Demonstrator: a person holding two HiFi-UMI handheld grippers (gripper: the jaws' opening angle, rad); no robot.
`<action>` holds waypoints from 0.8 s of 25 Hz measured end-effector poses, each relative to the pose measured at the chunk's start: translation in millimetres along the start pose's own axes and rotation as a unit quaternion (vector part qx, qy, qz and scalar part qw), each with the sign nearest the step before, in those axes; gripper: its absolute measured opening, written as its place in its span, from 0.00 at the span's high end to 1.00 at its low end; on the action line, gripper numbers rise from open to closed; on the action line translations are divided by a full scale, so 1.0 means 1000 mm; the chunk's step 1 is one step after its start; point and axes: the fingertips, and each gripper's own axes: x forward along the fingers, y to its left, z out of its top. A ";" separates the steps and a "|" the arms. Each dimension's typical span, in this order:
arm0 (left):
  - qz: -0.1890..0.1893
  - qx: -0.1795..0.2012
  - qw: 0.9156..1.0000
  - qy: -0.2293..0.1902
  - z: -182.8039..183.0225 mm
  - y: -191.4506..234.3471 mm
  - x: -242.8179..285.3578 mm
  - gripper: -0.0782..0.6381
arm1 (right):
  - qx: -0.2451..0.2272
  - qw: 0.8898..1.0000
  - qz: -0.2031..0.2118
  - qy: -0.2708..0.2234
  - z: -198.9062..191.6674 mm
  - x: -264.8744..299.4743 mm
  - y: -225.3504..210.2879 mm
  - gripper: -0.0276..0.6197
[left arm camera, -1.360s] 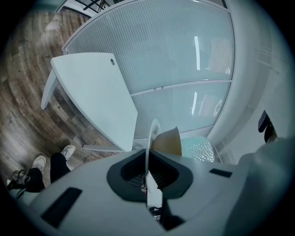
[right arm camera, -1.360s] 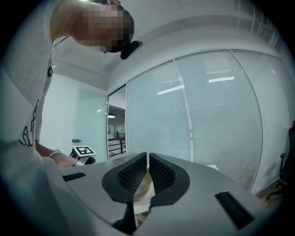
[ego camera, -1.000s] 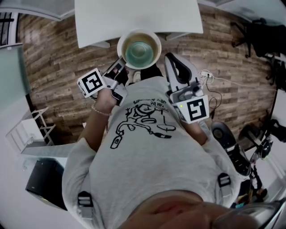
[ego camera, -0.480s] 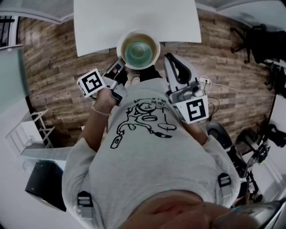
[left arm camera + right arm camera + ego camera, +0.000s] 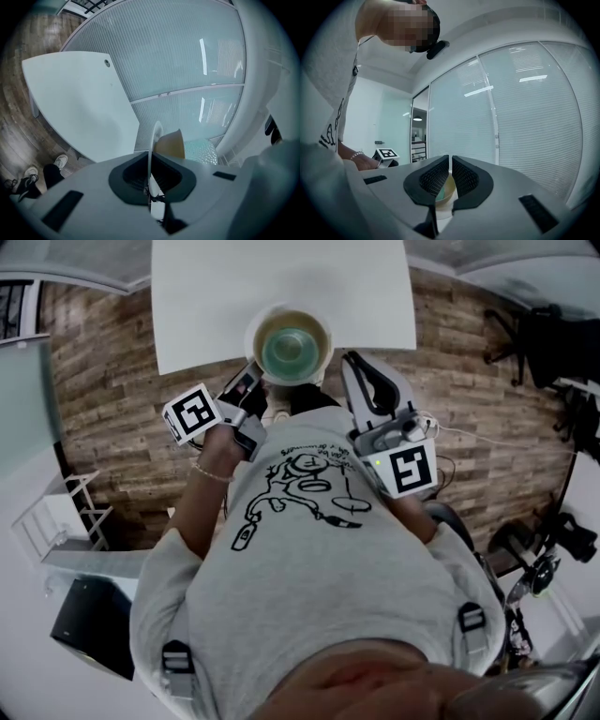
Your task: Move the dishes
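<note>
White table point(image 5: 281, 287) on wood-plank floor point(image 5: 103, 399)

We're in an office, no question. Tall glass walls point(image 5: 525, 117) lined with fine blinds sweep along one side, with strip lights mirrored in the panes. A plain white table point(image 5: 281, 277) sits on wood-plank flooring point(image 5: 122, 381), its near edge facing the person. Over by the right side of the head view, black office chairs point(image 5: 548, 320) stand on the planks. In the right gripper view, a doorway point(image 5: 418, 140) opens onto another lit room with a ceiling lamp.
</note>
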 end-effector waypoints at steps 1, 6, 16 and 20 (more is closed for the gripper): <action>0.002 0.000 1.000 -0.001 0.002 -0.001 0.005 0.88 | 0.002 1.000 0.001 0.001 0.000 0.003 -0.006 0.89; 0.013 -0.005 1.000 -0.007 0.011 -0.004 0.028 0.88 | 0.007 1.000 0.007 0.002 0.001 0.015 -0.032 0.89; 0.032 -0.020 0.999 -0.016 0.033 -0.013 0.099 0.88 | 0.021 1.000 0.019 0.010 -0.007 0.044 -0.108 0.89; 0.040 -0.027 0.999 -0.017 0.046 -0.012 0.157 0.88 | 0.030 0.999 0.022 0.013 -0.017 0.064 -0.168 0.89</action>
